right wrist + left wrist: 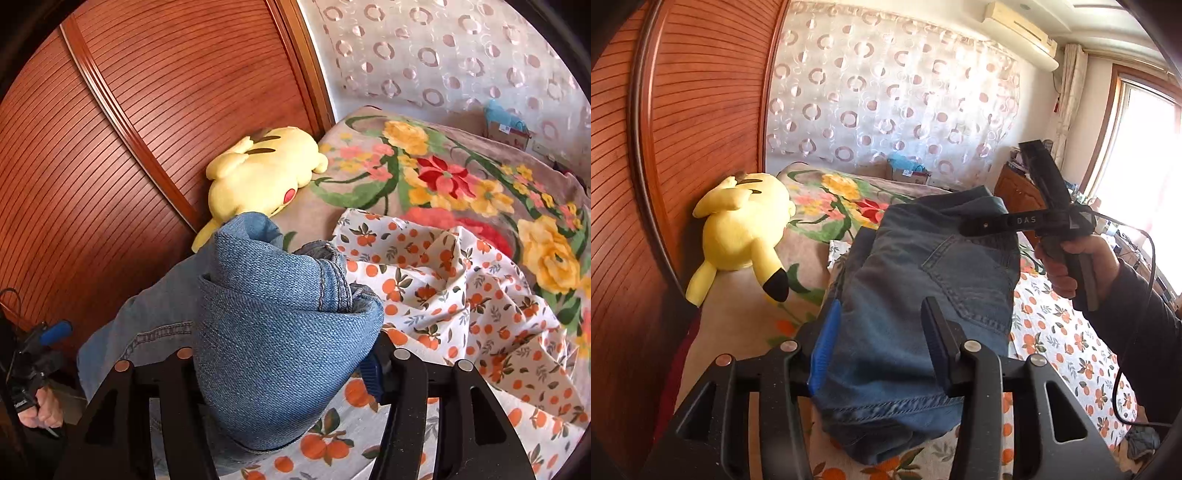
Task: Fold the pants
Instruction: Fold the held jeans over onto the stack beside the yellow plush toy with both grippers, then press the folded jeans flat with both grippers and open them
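Denim pants are seen folded on the bed, between the parted, unpressing fingers of the left tool. The right tool is draped by them, grip undeterminable. A yellow plush lies beyond, leftward.

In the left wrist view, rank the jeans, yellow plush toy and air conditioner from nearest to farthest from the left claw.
1. Jeans: between the left claw's fingers.
2. Yellow plush toy: left, on the bed against the wardrobe.
3. Air conditioner: high on the far wall.

Black two-finger left gripper stands parted around folded blue denim pants; right gripper likewise, both hand-held.
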`<action>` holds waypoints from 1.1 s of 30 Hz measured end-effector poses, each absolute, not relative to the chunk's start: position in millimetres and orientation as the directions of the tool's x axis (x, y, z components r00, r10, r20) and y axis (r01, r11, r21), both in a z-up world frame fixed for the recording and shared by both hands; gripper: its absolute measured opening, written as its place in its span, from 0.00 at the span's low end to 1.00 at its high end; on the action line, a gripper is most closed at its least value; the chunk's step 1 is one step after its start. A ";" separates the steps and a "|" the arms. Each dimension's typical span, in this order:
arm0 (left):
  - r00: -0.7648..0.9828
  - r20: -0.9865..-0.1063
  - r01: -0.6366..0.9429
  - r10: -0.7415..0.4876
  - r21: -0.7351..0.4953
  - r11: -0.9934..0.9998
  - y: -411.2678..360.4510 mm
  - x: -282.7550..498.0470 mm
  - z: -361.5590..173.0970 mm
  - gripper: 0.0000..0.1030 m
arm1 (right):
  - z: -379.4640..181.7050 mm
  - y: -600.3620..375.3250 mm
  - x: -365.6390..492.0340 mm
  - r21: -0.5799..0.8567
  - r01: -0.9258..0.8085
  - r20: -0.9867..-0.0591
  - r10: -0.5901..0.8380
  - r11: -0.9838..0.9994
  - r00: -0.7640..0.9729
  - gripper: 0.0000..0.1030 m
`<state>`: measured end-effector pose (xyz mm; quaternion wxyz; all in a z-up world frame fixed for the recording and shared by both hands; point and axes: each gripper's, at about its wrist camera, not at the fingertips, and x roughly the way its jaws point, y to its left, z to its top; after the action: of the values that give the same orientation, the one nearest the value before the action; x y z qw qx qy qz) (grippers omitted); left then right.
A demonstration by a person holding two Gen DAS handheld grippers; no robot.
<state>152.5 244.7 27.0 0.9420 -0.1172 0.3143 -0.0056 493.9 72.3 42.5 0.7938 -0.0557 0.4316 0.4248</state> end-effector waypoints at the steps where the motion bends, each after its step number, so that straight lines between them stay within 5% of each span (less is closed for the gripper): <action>1: 0.802 -0.591 -0.055 -0.090 -0.223 0.973 240.2 155.8 27.7 0.46 | 41.5 72.9 495.8 0.286 -0.722 -0.738 0.626 0.630 0.253 0.63; 15: 0.682 -0.730 -0.068 -0.033 -0.108 0.992 211.7 207.0 -18.7 0.43 | 21.1 33.4 544.6 0.652 -0.562 -0.618 0.786 0.508 -0.006 0.69; 21: 0.672 -0.740 -0.068 -0.035 -0.109 0.992 209.3 213.7 -23.9 0.43 | 19.6 33.4 532.1 0.379 -0.684 -0.792 0.601 0.623 0.109 0.81; 33: 0.670 -0.742 -0.083 -0.028 -0.112 0.990 208.7 212.8 -26.9 0.43 | 64.5 12.6 469.0 0.112 -0.677 -0.631 0.578 0.727 0.517 0.81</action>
<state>212.8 208.7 -26.9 0.9111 -0.0684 0.4061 0.0152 469.0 12.6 64.5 0.8677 -0.0743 0.3329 0.3616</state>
